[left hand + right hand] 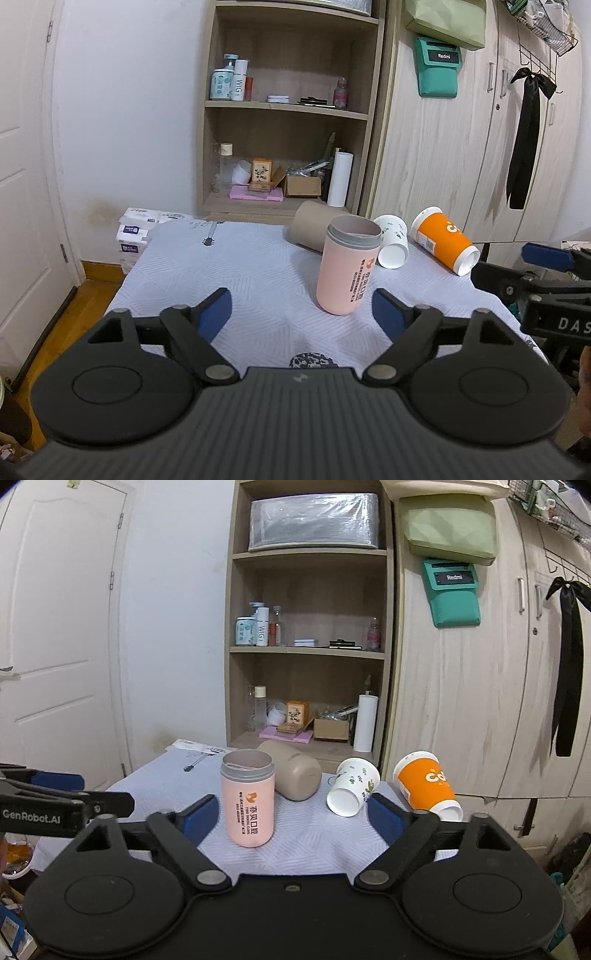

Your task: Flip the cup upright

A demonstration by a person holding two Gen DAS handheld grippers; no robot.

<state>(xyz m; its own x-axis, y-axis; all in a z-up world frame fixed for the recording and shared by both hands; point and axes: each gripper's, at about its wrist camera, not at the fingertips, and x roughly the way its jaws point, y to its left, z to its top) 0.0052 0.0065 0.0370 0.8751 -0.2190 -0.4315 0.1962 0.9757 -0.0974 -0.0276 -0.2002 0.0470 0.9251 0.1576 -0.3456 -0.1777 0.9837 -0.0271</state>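
A pink cup [347, 267] [248, 799] with a grey rim stands upright on the table. Behind it a tan cup [312, 229] [295, 775] lies on its side. A white floral paper cup [392, 240] [352, 787] and an orange paper cup [443, 242] [426, 784] also lie on their sides. My left gripper [301, 314] is open and empty, just in front of the pink cup. My right gripper [291, 818] is open and empty, with the pink cup just ahead near its left finger.
The table [240, 280] has a pale quilted cloth. A wooden shelf [288, 110] with bottles and boxes stands behind it, next to a wardrobe [461, 147]. A white door [22, 166] is at the left. Tissue packs [136, 230] lie by the table's far left corner.
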